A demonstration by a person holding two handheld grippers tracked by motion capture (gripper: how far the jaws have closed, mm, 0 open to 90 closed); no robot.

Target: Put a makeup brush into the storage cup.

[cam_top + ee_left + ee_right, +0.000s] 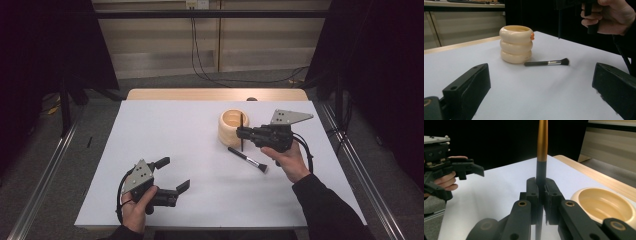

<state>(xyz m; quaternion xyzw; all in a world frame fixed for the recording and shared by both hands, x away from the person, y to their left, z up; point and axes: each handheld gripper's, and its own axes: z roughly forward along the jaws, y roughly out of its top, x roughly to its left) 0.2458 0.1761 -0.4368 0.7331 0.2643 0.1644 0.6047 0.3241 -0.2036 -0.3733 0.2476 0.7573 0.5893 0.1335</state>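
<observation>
Copper ferrule (542, 140) of the right hand-held gripper's (541, 192) brush (541, 172) shows up close.

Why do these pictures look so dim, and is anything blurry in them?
High view: dark surroundings, only the white table lit. Left gripper view: the near jaws are soft, the cream holder and the makeup brush sharper. Right gripper view: the clamped brush handle is sharp, the background black.

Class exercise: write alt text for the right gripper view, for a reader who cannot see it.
The right gripper clamps a slim upright brush handle, black below and copper above. A cream ringed holder sits open at lower right on the white table; the left gripper is at far left.
</observation>
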